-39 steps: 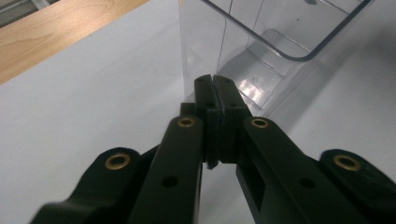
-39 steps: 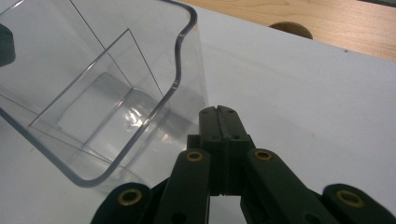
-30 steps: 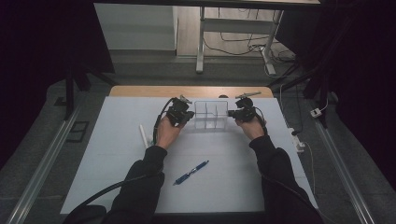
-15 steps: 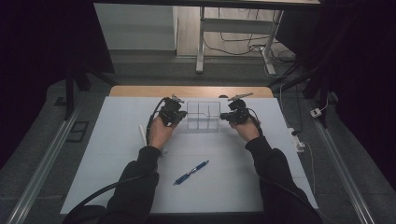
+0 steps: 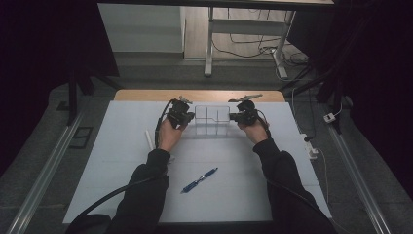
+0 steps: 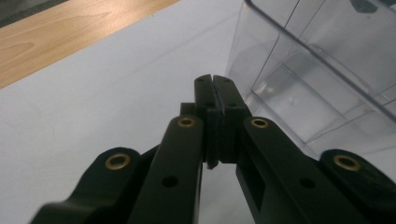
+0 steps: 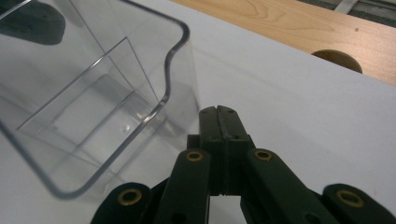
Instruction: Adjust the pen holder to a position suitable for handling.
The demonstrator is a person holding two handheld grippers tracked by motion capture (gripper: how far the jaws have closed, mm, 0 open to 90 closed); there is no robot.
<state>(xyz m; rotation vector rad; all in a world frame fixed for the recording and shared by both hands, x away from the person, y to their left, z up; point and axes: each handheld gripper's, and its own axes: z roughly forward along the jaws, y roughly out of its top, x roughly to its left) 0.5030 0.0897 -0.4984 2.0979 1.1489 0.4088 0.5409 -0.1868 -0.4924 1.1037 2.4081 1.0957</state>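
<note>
1. Item: clear compartment box; a transparent plastic tray with inner dividers, set upright on the white worktop towards its far edge, just before the bare wooden strip; its long axis is seen to run left to right across the worktop.

2. Left tongs; jaws fully shut, pressed flat together with nothing between them, as is seen plainly in the left gripper view; placed just beside the left short end of the box, whose wall lies to the right of the jaws in that view; contact with the wall cannot be told.

3. Right tongs; jaws likewise fully shut and empty; placed just beside the right short end of the box, near its curved rim corner; contact cannot be told.

4. Governing relation: the box is held to lie between the two tongs along its long axis, one end facing each; neither hand is judged the nearer; a squeeze or shift from both ends at once appears to be prepared.

5. Other entries: blue pen, lying well apart on the near worktop; a white stick-like object, to the left of the left hand.
</note>
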